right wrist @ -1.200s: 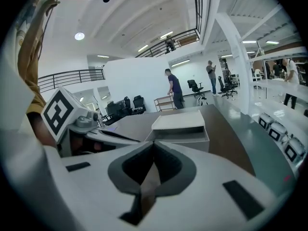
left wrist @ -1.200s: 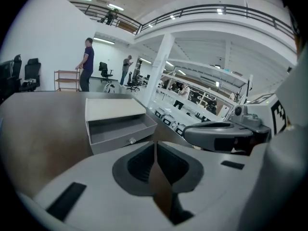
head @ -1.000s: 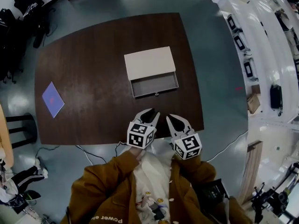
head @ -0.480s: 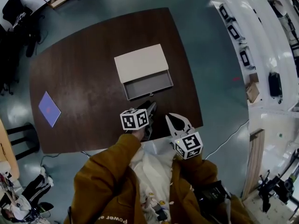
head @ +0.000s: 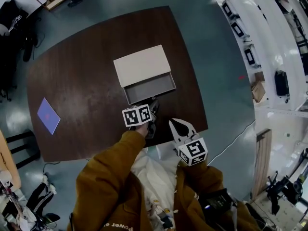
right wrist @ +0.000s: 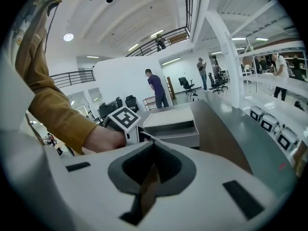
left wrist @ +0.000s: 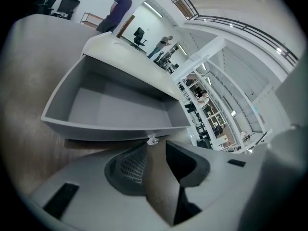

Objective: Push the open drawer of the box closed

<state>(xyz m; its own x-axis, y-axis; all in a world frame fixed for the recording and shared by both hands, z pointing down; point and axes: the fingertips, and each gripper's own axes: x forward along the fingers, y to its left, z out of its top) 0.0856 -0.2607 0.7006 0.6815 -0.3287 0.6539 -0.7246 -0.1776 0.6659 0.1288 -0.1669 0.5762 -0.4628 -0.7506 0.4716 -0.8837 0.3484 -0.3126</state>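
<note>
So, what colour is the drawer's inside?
The drawer is grey inside, clearest in the left gripper view.

box (head: 142, 65): cream, flat-topped, upper centre of head view | drawer (head: 150, 88): grey, empty, pulled open toward frame bottom | knob (left wrist: 152, 139): small, centred on drawer front

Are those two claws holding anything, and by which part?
Nothing. The left gripper has just been opening its jaws, empty, near the grey drawer's small knob; the right gripper is shut, empty.
</note>
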